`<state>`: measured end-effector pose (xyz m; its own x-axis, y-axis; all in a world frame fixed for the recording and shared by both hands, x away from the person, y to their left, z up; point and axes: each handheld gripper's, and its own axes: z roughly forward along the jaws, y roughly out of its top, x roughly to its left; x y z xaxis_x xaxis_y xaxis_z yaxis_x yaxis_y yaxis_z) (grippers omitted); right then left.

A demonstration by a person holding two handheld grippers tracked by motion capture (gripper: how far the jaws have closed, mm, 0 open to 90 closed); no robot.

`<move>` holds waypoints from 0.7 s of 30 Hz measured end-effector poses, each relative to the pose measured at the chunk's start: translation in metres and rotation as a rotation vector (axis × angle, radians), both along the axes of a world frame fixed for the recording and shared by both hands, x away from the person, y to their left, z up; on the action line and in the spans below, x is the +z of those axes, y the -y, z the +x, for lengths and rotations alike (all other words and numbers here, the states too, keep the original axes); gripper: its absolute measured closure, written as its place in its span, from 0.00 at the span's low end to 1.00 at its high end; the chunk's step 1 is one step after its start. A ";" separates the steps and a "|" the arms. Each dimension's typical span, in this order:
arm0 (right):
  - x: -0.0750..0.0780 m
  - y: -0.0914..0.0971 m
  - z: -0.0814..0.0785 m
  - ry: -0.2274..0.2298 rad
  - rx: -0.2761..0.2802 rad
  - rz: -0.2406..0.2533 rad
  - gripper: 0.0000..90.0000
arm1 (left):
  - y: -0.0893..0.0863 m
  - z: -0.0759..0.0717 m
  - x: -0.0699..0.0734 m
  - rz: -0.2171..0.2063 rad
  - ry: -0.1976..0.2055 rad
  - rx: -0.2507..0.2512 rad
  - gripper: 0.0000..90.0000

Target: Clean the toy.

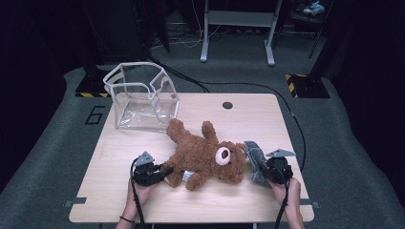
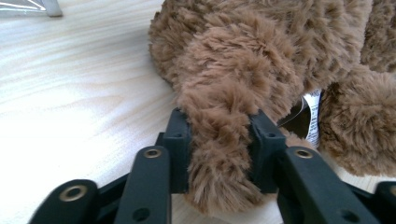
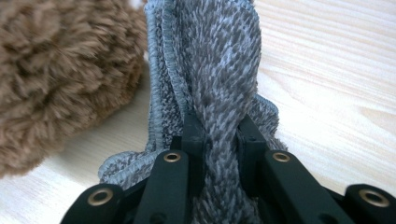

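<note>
A brown teddy bear (image 1: 205, 157) lies across the middle of the wooden table (image 1: 267, 119) with its head to the right. My left gripper (image 1: 165, 172) is at the bear's lower left limb. In the left gripper view the furry limb (image 2: 219, 154) runs between the jaws and both pads press on it. A grey fuzzy cloth (image 1: 253, 155) stands bunched up just right of the bear's head. My right gripper (image 1: 261, 167) is shut on that cloth (image 3: 210, 60), and its gripper (image 3: 223, 126) pinches the fabric into a narrow fold. The bear's fur (image 3: 56, 74) lies close on the left there.
A clear plastic bin (image 1: 141, 98) with a white rim stands open at the table's far left corner. A small round hole (image 1: 227, 105) sits near the far edge. A white tag (image 2: 314, 116) hangs from the bear's body. Cables trail over the right edge.
</note>
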<state>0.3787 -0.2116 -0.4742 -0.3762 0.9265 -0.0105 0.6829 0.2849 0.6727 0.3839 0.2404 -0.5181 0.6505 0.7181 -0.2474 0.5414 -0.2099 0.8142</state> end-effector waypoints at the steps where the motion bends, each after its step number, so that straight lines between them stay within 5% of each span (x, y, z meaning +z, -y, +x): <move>1: 0.001 0.000 0.000 0.002 -0.001 0.005 0.87 | 0.001 0.000 0.002 0.010 0.007 0.008 0.67; 6: 0.004 -0.001 0.001 0.007 0.002 0.004 0.87 | 0.008 -0.004 0.014 0.084 0.010 0.038 0.42; 13: 0.006 -0.001 0.001 0.010 0.004 0.007 0.86 | 0.027 -0.017 0.029 0.180 0.057 0.057 0.22; 21: 0.007 0.000 0.000 0.014 0.008 0.003 0.86 | 0.048 -0.034 0.039 0.251 0.092 0.030 0.17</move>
<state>0.3790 -0.2117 -0.4672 -0.3832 0.9236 -0.0130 0.6709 0.2880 0.6833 0.3495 0.1924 -0.4794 0.6393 0.7689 0.0007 0.4762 -0.3967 0.7848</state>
